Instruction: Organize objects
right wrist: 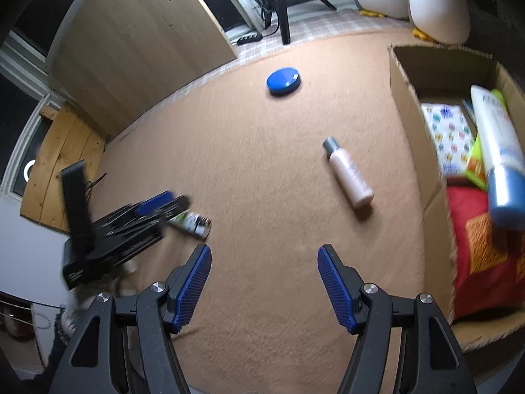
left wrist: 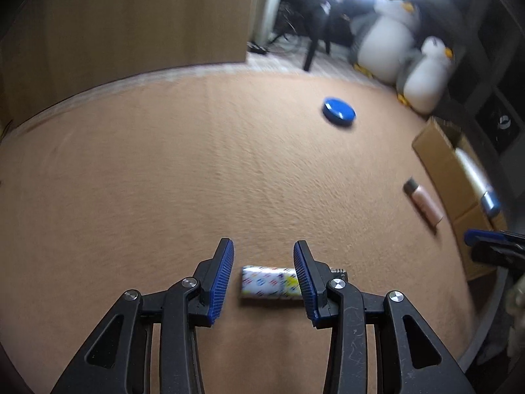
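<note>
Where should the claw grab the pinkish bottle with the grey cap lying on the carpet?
Grab the pale pinkish plastic bottle around the middle of its body, coming down from above. It lies flat on the tan carpet, so its long rounded sides are free. Turn the fingers across its length, not along it.
</note>
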### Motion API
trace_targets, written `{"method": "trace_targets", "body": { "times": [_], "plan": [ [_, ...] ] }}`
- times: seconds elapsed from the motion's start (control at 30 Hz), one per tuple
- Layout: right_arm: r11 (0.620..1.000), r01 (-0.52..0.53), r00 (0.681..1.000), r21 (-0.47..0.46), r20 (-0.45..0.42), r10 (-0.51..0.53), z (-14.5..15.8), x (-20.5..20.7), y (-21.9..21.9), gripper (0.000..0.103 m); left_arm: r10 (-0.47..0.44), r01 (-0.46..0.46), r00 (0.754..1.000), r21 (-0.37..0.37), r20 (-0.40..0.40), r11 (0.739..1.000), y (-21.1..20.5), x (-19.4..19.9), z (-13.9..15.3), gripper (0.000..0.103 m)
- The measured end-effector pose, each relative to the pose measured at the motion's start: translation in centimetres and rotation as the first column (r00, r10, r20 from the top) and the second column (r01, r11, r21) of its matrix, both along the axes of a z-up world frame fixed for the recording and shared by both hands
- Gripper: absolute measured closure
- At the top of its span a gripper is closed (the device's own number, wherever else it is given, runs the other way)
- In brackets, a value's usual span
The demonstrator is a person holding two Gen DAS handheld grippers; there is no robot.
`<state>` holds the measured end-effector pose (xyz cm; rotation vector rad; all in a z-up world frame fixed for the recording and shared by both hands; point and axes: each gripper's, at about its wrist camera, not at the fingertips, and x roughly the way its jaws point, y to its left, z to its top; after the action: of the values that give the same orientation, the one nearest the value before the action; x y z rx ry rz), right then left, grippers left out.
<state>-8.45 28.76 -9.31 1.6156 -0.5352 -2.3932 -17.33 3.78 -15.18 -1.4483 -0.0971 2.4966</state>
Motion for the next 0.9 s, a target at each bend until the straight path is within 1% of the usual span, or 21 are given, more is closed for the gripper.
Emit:
{"method": "trace_targets", "body": {
  "times": [0.13, 0.23, 0.3, 0.4, 0.53, 0.63, 0.73, 0.8, 0.9],
  "plan": [
    [0.999, -0.005, 1.0, 0.045, -0.015, 0.006, -0.1, -2.2, 0.0, 0.039, 0.049, -0.049, 0.999, 0.056, 0.003, 0.997, -2.4, 1.4, 1.0, 0.061],
    [0.997, -0.008, 1.0, 0.077, -0.016, 0.01, -0.4, -3.9, -0.1, 0.039, 0.046, -0.047, 0.999, 0.062, 0.014, 0.997, -3.1, 2.6, 1.3, 0.061],
    [0.994, -0.009, 1.0, 0.106, -0.014, 0.011, -0.7, -4.9, -0.4, 0.039, 0.039, -0.042, 0.999, 0.092, 0.035, 0.995, -3.3, 3.4, 1.3, 0.061],
    [0.987, -0.012, 1.0, 0.158, 0.002, 0.012, -1.4, -6.3, -0.6, 0.039, 0.015, -0.024, 0.998, 0.137, 0.068, 0.99, -2.9, 4.3, 0.7, 0.061],
    [0.975, -0.022, 0.999, 0.221, 0.033, 0.015, -2.5, -7.5, -0.8, 0.039, -0.03, 0.015, 0.994, 0.142, 0.105, 0.99, -1.3, 4.8, -0.6, 0.061],
    [0.968, -0.037, 0.997, 0.247, 0.068, 0.021, -3.4, -8.2, -0.9, 0.039, -0.05, 0.03, 0.99, 0.15, 0.13, 0.988, -0.6, 4.7, -1.4, 0.06],
    [0.967, -0.045, 0.995, 0.252, 0.095, 0.022, -4.0, -8.6, -0.9, 0.039, -0.063, 0.037, 0.987, 0.175, 0.15, 0.984, -0.1, 4.0, -2.0, 0.06],
    [0.971, -0.046, 0.994, 0.234, 0.108, 0.021, -4.2, -8.6, -0.8, 0.039, -0.064, 0.034, 0.985, 0.185, 0.16, 0.982, 0.0, 3.5, -2.4, 0.06],
    [0.982, -0.039, 0.992, 0.183, 0.127, 0.016, -4.4, -8.2, -0.7, 0.039, -0.055, 0.023, 0.985, 0.19, 0.164, 0.982, 0.0, 2.7, -2.7, 0.06]
  ]
}}
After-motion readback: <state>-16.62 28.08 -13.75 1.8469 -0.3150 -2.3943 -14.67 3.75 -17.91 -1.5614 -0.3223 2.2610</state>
